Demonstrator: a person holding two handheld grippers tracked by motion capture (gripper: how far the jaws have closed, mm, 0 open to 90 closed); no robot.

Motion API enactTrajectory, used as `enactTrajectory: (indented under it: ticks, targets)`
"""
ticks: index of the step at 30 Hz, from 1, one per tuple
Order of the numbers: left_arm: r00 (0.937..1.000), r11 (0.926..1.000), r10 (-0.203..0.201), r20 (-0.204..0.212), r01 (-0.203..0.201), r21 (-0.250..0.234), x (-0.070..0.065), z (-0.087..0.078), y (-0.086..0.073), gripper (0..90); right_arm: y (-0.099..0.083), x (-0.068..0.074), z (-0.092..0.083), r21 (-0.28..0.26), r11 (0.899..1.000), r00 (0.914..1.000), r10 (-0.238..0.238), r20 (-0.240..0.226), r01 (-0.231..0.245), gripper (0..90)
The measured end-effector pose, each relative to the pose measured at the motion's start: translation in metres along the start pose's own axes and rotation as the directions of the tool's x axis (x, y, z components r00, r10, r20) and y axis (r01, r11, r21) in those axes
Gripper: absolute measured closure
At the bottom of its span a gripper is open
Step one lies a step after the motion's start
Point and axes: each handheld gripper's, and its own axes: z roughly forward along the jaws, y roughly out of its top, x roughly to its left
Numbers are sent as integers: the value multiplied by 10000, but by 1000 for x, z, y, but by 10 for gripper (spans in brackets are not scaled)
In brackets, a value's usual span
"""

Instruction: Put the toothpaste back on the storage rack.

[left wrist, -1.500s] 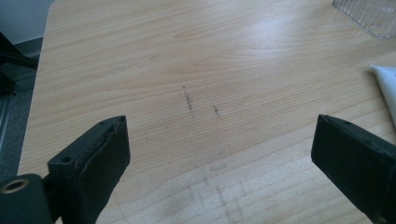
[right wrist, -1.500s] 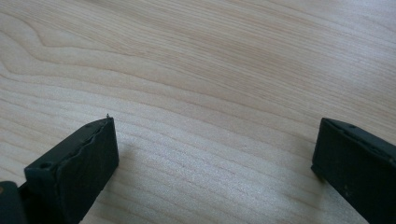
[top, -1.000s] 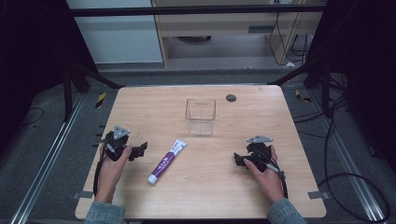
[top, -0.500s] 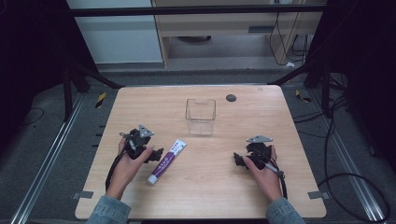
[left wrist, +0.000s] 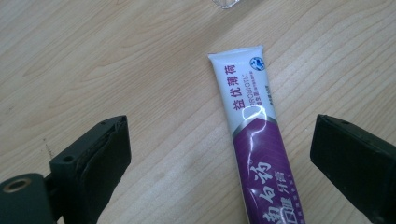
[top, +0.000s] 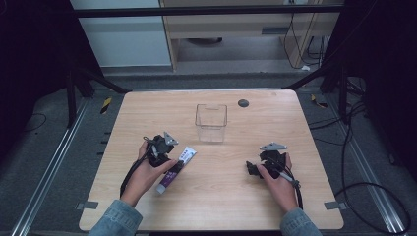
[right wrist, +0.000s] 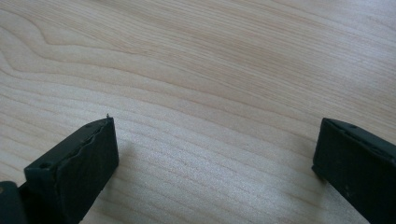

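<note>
The left claw [left wrist: 219,163] stands with its two black jaws wide apart over the wooden tabletop [left wrist: 116,60]. A white and purple toothpaste tube [left wrist: 254,140] lies flat between them, nearer the right-hand jaw, touching neither.

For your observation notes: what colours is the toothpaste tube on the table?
The toothpaste tube is white at its flat end and purple below, clearest in the left gripper view.

The tube [left wrist: 254,135] carries purple Chinese characters, 益优清荷, running along its white end, with "PROBIOTIC" in small purple capitals beside them and a line of print too small to read. A round blue emblem sits at the flat crimped end. Larger white Chinese characters stand on the purple part, cut off by the frame's edge.
</note>
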Motion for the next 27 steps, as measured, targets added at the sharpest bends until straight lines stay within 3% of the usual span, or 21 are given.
enactTrajectory:
  ticks: [3,10,12,21,27]
  targets:
    - [9999,9999,-146,93,146,-25,3,-1,3,48,0,0,0,-13,10000,10000,-33,12,33,4]
    - [9991,9988,270,313,-282,394,-2,1,11,73,0,0,0,-10,10000,10000,-35,12,35,4]
    - [9987,9991,207,472,-225,367,-3,1,15,68,0,0,0,7,10000,10000,18,-16,-18,4]
    - [9980,9965,471,412,-498,677,-3,9,38,62,0,-1,0,-27,9999,9999,-109,34,109,4]
    - [9964,9952,454,709,-513,839,-1,12,44,159,0,0,0,6,10000,10000,-9,-12,9,4]
